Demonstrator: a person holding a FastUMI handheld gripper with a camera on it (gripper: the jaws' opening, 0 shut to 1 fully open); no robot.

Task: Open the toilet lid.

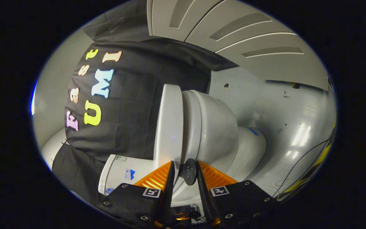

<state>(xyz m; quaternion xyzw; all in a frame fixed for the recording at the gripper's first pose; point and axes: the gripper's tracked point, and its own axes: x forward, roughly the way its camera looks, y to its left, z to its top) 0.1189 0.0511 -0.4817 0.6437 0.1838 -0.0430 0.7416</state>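
Note:
The white toilet lies sideways in this view. Its lid rests flat against the seat and bowl, with the tank beyond it against the black cloth. A round black handle sticks out from the lid's front edge. My gripper has its fingers close together around that handle. One finger lies on the lid's outer side and the other on the bowl side, and the handle fills nearly all the space between them.
The grey floor stretches past the bowl's base, with thin cables and yellow-black tape along its edge. A white panelled wall stands beyond the floor.

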